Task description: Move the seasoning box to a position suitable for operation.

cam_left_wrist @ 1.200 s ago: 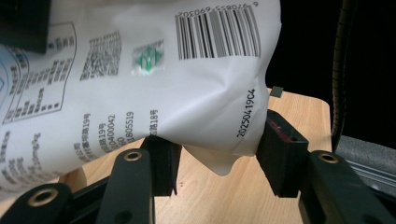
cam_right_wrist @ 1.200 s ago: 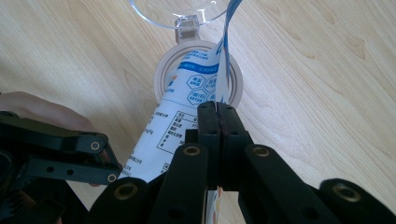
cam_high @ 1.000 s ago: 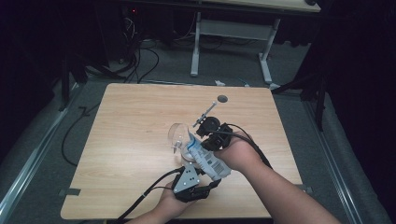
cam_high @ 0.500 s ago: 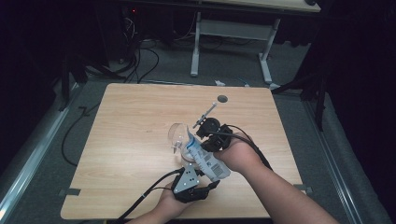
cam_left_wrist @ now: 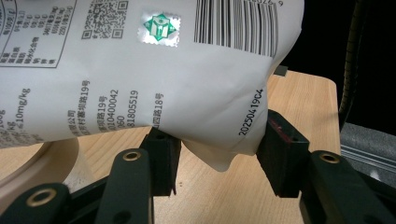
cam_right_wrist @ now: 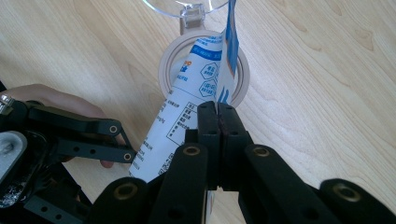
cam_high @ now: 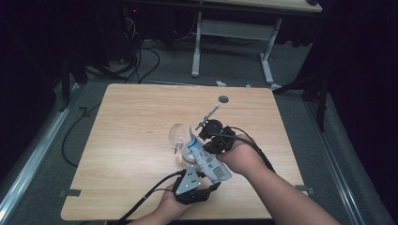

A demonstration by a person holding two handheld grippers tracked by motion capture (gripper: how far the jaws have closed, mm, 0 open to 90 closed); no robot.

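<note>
- The right gripper (cam_right_wrist: 218, 109) has its jaws pressed together on an edge of a white-and-blue printed pouch (cam_right_wrist: 187, 100)
- the pouch lies over a beige ring (cam_right_wrist: 164, 70) on the wooden table (cam_right_wrist: 327, 70); a clear plastic piece (cam_right_wrist: 191, 9) sits beyond
- the left gripper (cam_right_wrist: 70, 140) is at lower left, a hand (cam_right_wrist: 51, 100) behind it

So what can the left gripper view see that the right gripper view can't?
Left gripper view alone: the barcode, the green seal and the printed date code, with the left tongs open around the packet's bottom corner. Right gripper view alone: the tan ring, the clear glass piece and the right tongs shut on the packet's edge. Both: the white packet and the wooden table.
</note>
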